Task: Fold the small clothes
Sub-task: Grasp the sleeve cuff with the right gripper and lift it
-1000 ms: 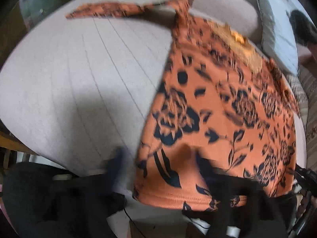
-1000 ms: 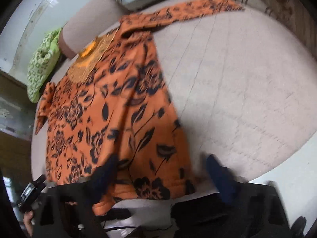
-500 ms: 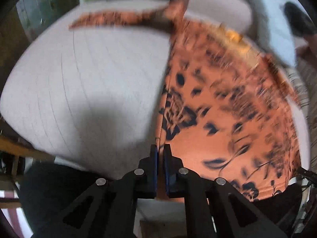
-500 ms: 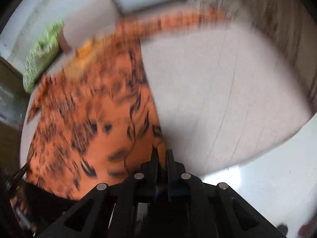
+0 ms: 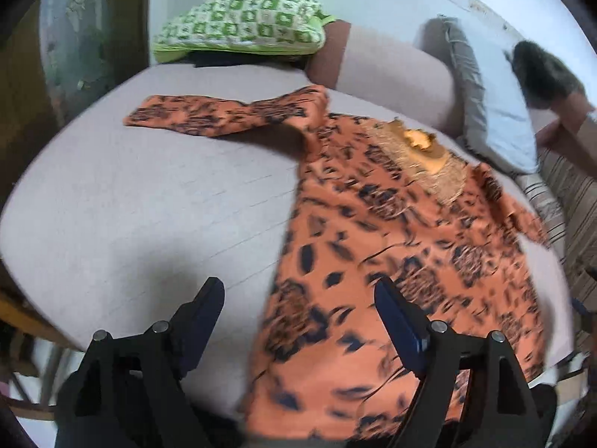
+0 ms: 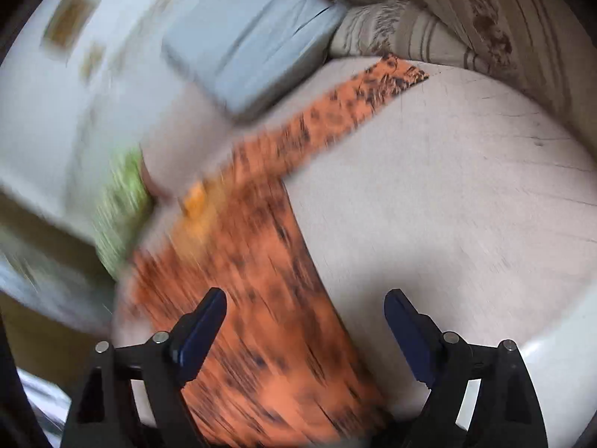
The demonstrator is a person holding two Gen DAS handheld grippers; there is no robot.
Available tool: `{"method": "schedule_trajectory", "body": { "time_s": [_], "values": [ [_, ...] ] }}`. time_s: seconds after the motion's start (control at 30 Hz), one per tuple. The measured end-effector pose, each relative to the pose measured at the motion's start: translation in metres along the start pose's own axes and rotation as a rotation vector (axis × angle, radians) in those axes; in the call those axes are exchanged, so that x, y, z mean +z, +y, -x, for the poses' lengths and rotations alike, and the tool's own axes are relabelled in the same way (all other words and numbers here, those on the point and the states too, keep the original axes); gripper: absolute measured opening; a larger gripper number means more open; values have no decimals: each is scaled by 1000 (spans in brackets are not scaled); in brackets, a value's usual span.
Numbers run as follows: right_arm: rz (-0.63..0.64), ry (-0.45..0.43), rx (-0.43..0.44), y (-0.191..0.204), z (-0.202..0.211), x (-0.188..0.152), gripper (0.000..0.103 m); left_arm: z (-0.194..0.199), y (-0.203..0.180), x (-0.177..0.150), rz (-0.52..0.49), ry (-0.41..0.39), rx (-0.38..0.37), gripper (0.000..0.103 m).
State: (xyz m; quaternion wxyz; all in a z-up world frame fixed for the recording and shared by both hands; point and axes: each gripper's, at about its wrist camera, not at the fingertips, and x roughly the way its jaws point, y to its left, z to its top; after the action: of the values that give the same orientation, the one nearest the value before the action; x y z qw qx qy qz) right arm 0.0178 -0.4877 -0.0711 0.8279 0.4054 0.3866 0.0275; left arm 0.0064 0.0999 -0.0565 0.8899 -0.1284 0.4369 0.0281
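An orange top with a black flower print (image 5: 391,246) lies flat on the pale bed (image 5: 130,205), one long sleeve (image 5: 224,115) stretched left and a gold patch (image 5: 425,156) at its neck. My left gripper (image 5: 294,298) hovers above its lower left edge; its jaws are opening, wide apart, and the pads touch nothing. The right wrist view is blurred: the same top (image 6: 261,280) runs up from the bottom, its other sleeve (image 6: 354,100) reaching up right. My right gripper (image 6: 306,310) hangs over the top's right edge, jaws opening and not pressing the cloth.
A green and white checked cushion (image 5: 242,22) and a pale bolster (image 5: 391,71) lie at the head of the bed. Beside them is a grey-blue pillow (image 5: 496,112). A striped blanket (image 6: 429,33) lines the right side. The bed's near edge (image 6: 552,351) drops off by my right gripper.
Half a second ago both grippers were shut on the top's lower hem. Both have since let go and opened wide, and both rose, so more of the bed's head shows.
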Motion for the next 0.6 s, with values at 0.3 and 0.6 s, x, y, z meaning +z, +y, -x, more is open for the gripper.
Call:
{"method": "schedule_trajectory", "body": {
  "time_s": [0.3,0.6],
  "values": [
    [-318,-170,3,-76,-77,160,83,-47,-33,9,-18,27,-31,83],
    [-308,-138,-184,-95,-137,225,63,-75,-25,15,-22,51,4,83]
  ]
}}
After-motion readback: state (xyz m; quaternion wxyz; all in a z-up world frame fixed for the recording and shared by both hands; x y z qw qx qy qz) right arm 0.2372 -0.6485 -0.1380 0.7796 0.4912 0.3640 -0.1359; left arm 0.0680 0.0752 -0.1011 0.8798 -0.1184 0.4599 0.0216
